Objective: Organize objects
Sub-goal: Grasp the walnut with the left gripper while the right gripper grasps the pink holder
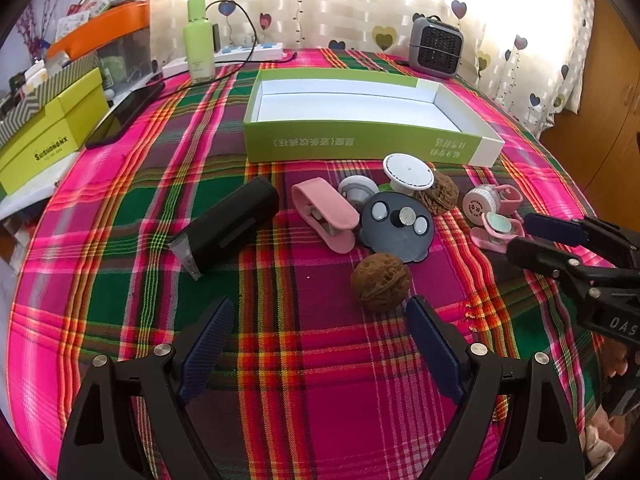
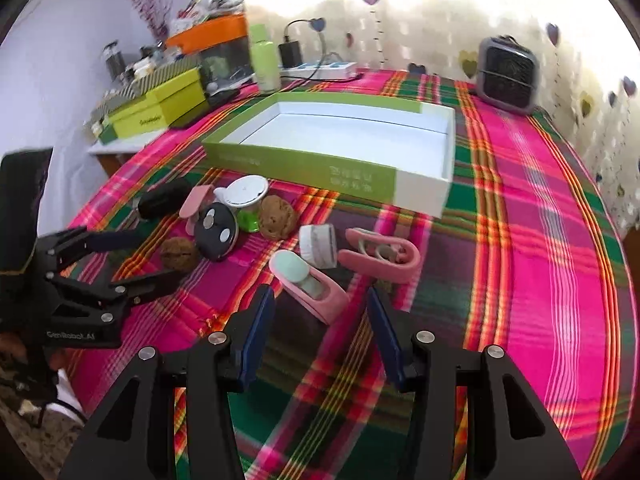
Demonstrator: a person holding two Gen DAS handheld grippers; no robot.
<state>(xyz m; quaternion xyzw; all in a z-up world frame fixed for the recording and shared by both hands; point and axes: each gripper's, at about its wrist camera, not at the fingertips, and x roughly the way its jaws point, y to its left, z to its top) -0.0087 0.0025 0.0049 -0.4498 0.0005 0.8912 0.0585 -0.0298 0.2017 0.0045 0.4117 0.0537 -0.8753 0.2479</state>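
Observation:
An empty green-and-white box (image 1: 360, 142) (image 2: 320, 168) lies on the plaid cloth. In front of it lies a cluster: a black cylinder (image 1: 228, 224), pink clips (image 1: 324, 216) (image 2: 308, 284) (image 2: 380, 256), a dark round disc (image 1: 396, 226) (image 2: 218, 236), a white round cap (image 1: 408, 172) (image 2: 244, 192), a white roll (image 2: 319, 246) and two walnuts (image 1: 382, 282) (image 2: 276, 216). My left gripper (image 1: 320, 336) is open, just short of the near walnut. My right gripper (image 2: 320, 316) is open, its fingers either side of the near pink clip's end.
A green bottle (image 1: 199, 46), a power strip (image 1: 244, 54) and a small grey heater (image 1: 436, 46) stand at the table's back. Stacked green boxes (image 1: 48, 136) and a black phone (image 1: 124, 114) sit at the left. A curtain hangs behind.

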